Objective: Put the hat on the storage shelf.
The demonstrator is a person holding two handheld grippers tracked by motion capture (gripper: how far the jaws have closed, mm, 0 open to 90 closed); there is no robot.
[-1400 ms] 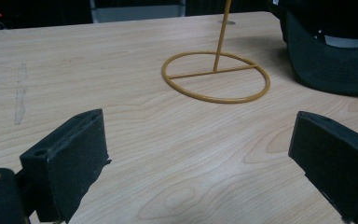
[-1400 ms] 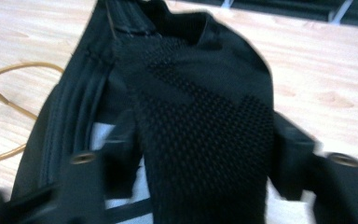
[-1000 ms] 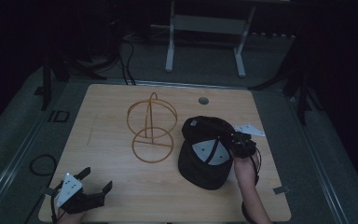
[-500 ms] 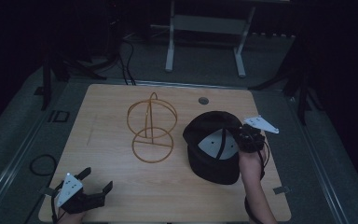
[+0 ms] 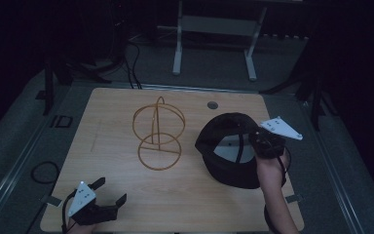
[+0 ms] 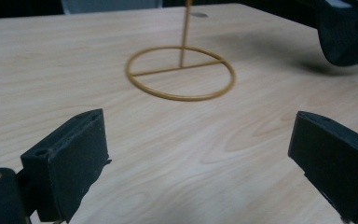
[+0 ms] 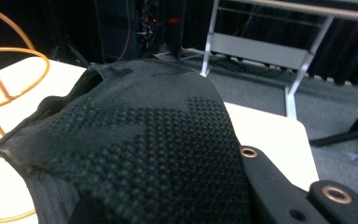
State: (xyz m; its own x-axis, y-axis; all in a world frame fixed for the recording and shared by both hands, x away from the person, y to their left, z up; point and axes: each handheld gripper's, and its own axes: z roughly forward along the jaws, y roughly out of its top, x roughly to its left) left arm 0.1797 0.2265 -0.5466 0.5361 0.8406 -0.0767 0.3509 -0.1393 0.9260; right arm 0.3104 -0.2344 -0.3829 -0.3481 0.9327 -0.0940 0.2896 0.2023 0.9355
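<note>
Comparing this moment with the frames before it, we see the black cap (image 5: 229,156) lifted off the table (image 5: 117,200) at the right side: a second ago it lay flatter and lower on the wood, and now it hangs higher, its opening and pale lining turned up toward the high view. The right gripper (image 5: 265,144) has risen with it, its grey plate tilted above the cap's right edge. The left gripper (image 5: 102,202) sits at the near left corner much as before, and the gold wire hat stand (image 5: 158,136) has not shifted.

We cannot see the right gripper's fingertips; the cap's fabric covers them in both views that show it. The jaws are closed on the cap's edge, since the cap hangs from them clear of the wood. The person's right forearm is cut off at the bottom edge, and the room beyond the table is too dark to read.

The right gripper view gives us the cap's (image 7: 135,154) knitted mesh up close, with the stand's (image 7: 0,79) hoops at the left edge. The left gripper view shows its two black jaws standing wide apart over bare wood with nothing between them, the stand's (image 6: 182,74) base ring ahead, and the cap (image 6: 347,32) hanging over its shadow.
</note>
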